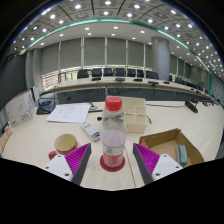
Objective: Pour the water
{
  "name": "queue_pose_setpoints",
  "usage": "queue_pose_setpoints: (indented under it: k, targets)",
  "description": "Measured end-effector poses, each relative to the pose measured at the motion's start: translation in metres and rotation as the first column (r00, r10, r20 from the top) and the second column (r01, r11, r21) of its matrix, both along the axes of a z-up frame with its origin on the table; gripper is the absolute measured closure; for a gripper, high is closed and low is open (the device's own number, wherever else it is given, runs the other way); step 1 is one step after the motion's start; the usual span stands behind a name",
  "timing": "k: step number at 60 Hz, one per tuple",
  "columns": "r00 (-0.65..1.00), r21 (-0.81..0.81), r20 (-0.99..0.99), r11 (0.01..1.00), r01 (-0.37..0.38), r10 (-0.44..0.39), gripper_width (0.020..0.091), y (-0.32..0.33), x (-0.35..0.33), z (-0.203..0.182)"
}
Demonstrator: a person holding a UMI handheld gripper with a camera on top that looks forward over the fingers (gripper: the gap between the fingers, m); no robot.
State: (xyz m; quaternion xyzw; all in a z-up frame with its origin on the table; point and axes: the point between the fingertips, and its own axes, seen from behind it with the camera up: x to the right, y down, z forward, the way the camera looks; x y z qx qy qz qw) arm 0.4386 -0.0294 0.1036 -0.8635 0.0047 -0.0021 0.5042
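Here the gripper (pixel 112 160) hovers low over a pale table (pixel 30 140), its two fingers spread wide, each showing a magenta pad (pixel 147 158) on the inner face. Between the fingers stands a clear plastic bottle (pixel 113 132) with a red cap (pixel 114 103), upright on a round red coaster (pixel 112 163); a gap shows at either side of the bottle, so the fingers do not press on it and hold nothing. Just beside the left finger sits a small red cup (pixel 62 151) with a pale interior, resting on the table. To the right of the right finger lies an open cardboard box (pixel 172 146) with something bluish inside, too small to make out. Beyond the bottle, sheets of paper (pixel 68 113) and a white box (pixel 135 115) lie on the table. Farther off, a long curved desk (pixel 130 88) with dark chairs (pixel 100 73) runs across the room under rows of ceiling lights (pixel 100 12).
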Motion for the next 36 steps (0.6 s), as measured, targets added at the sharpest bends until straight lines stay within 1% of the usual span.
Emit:
queue_pose_setpoints:
  k: [5, 16, 24, 28, 36]
  targets:
    - [1.0, -0.01, 0.018, 1.0, 0.004, -0.004, 0.0246, -0.03, -0.011, 0.025]
    - [0.996, -0.083, 0.077, 0.996, 0.041, -0.035, 0.0246, -0.124, -0.046, 0.078]
    - [0.995, -0.083, 0.097, 0.996, 0.043, -0.035, 0.0244, -0.182, -0.073, 0.113]
    - [0.993, -0.078, 0.107, 0.996, 0.048, -0.04, 0.0245, -0.205, -0.082, 0.125]
    - [0.995, -0.082, 0.091, 0.996, 0.037, -0.029, 0.0246, -0.236, -0.097, 0.133]
